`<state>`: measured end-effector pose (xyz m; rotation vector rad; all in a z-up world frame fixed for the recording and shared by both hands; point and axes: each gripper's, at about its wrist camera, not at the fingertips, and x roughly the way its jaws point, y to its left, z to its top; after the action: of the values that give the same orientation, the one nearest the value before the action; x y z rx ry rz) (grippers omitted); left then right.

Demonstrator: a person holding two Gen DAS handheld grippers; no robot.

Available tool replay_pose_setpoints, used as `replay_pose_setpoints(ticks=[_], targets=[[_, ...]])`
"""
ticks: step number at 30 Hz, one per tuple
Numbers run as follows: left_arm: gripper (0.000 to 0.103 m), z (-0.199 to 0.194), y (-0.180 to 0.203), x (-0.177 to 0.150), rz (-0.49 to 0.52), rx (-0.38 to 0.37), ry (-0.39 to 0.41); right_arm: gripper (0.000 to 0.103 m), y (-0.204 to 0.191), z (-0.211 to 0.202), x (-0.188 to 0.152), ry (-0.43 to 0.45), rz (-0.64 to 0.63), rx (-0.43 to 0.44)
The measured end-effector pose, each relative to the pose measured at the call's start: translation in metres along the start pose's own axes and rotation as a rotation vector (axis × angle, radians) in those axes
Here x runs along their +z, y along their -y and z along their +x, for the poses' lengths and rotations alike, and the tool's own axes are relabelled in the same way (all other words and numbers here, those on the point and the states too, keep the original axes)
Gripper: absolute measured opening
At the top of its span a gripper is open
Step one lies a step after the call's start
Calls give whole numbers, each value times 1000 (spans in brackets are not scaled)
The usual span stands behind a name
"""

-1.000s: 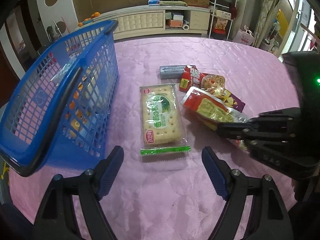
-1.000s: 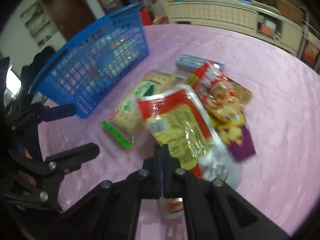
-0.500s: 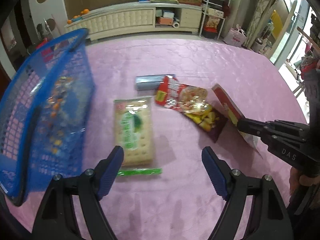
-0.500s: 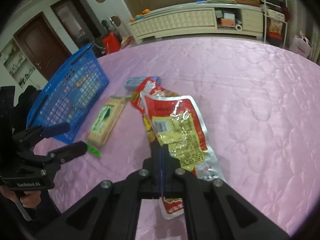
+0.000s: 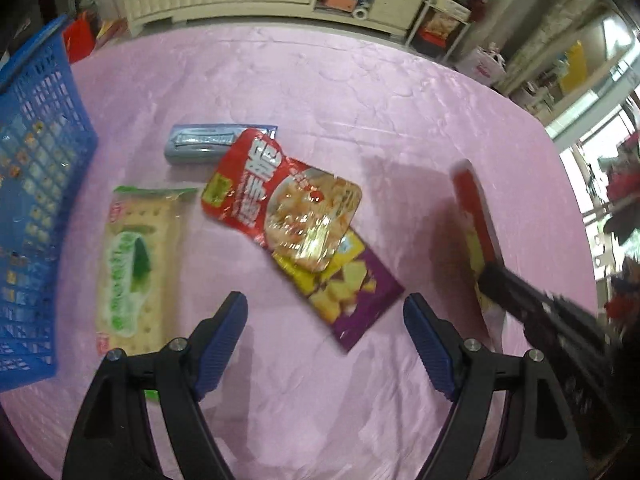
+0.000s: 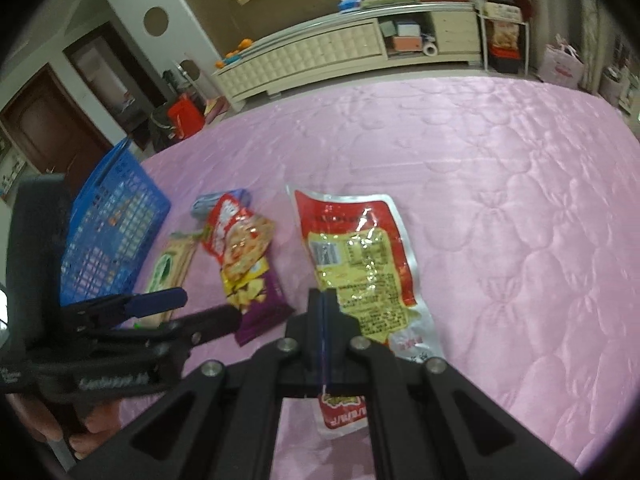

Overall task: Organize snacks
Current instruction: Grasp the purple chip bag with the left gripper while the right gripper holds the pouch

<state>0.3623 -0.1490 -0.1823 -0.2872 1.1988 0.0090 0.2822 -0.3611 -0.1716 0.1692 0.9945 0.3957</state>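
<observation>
My right gripper (image 6: 323,300) is shut on a red-and-yellow snack pouch (image 6: 356,248) and holds it above the pink table; the pouch shows edge-on in the left wrist view (image 5: 476,220). My left gripper (image 5: 325,320) is open and empty, over a purple chip bag (image 5: 344,292). A red snack bag (image 5: 280,196) overlaps the purple one. A green cracker pack (image 5: 136,256) lies to the left, a grey-blue pack (image 5: 204,144) behind it. The blue basket (image 5: 32,184) stands at the far left.
The pink quilted table cover (image 6: 500,200) stretches to the right. A white cabinet (image 6: 340,52) and shelves (image 6: 504,32) stand beyond the table's far edge. The basket also shows in the right wrist view (image 6: 116,216).
My right gripper has lifted the red-and-yellow pouch off the pile and carried it right. My left gripper has shifted right, away from the basket, and stayed open.
</observation>
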Motion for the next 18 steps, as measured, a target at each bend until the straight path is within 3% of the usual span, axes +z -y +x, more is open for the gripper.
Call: replay_pose_setpoints(ticks=[4, 9, 15, 16, 18], targets=[[79, 15, 5, 11, -59, 61, -12, 2, 6, -2, 2, 4, 24, 2], [80, 26, 21, 18, -32, 107, -16, 3, 8, -2, 4, 1, 30, 9], [82, 42, 44, 30, -14, 217, -42, 3, 9, 0, 4, -8, 39, 17], [80, 44, 48, 30, -9, 220, -41, 3, 9, -1, 3, -10, 38, 17], [65, 44, 52, 31, -10, 217, -52, 3, 8, 1, 2, -17, 32, 14]])
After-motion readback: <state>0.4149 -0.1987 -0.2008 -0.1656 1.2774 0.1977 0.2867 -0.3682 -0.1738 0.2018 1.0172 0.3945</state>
